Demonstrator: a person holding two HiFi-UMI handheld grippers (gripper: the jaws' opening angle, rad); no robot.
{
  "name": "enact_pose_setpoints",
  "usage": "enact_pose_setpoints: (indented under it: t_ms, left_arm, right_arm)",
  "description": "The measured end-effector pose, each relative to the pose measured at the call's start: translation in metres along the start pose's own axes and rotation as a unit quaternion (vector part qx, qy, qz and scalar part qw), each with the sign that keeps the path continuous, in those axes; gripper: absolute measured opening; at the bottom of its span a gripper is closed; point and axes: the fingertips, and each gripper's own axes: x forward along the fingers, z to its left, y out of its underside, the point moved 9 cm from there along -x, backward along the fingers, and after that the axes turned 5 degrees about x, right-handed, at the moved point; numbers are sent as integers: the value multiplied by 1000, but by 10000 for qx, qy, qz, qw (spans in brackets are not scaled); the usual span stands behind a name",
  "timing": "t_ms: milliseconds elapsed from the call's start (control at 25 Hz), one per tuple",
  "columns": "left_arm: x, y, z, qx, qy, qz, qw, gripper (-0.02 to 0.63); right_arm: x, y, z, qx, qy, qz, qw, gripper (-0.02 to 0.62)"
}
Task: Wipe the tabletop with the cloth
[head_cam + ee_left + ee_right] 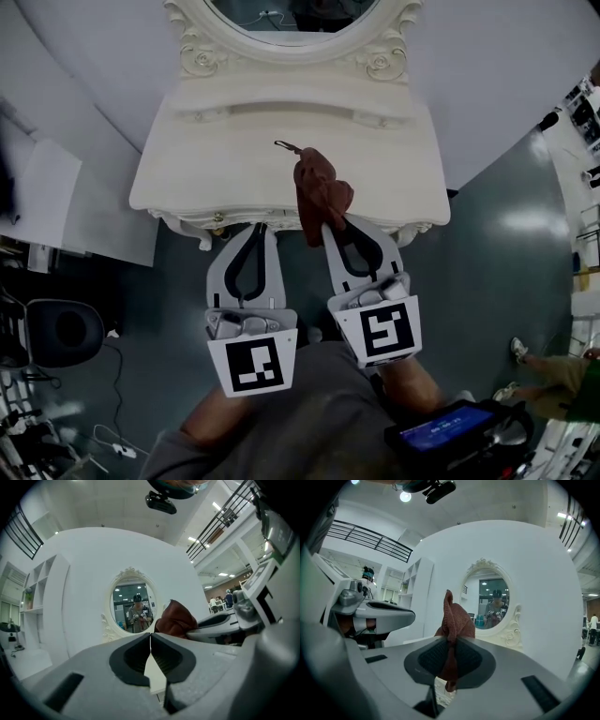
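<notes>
Head view: right gripper (336, 225) is clamped on cloth (322, 192) over the front edge of tabletop (206, 169). Cloth is bunched, so the wipe may miss unless pressed flat.
Left gripper view: left gripper (150, 641) has jaws together, empty, just beside the cloth; could snag it.
Right gripper view: the grip is on a thin fold and prob slips under drag.

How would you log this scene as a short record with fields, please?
Cloth: reddish-brown cloth, bunched, sticking up past the pads
Holder: right claw, shut on it
Free tool: left claw, shut, empty
Surface: white dressing table, cloth over its front edge
Behind: oval mirror
Cloth touching tabletop: cannot tell
</notes>
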Motion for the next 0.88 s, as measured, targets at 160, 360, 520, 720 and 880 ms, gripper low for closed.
enact_pose_setpoints:
  t_ms: [160,360,520,720,880]
  left_arm:
    - [-4,3,8,-44,-106,-3,9999,18]
    - [-6,4,10,-16,-122,7,9999,18]
    - [-5,4,9,-25,-105,11,9999,18]
    - [-4,5,9,-5,-118,37,9999,18]
    - [-3,6,9,-20,-123,49,9999,18]
  right_arm:
    - [3,-2,9,-20,-99,-53,9999,48]
    - [4,-3,13,-23,-148,-68,9999,48]
    - [5,-2,15,-41,-181,-53,9998,48]
    - [6,-2,13,-28,-179,-55,9998,48]
    - [6,0,11,-56,-161,-49,9998,48]
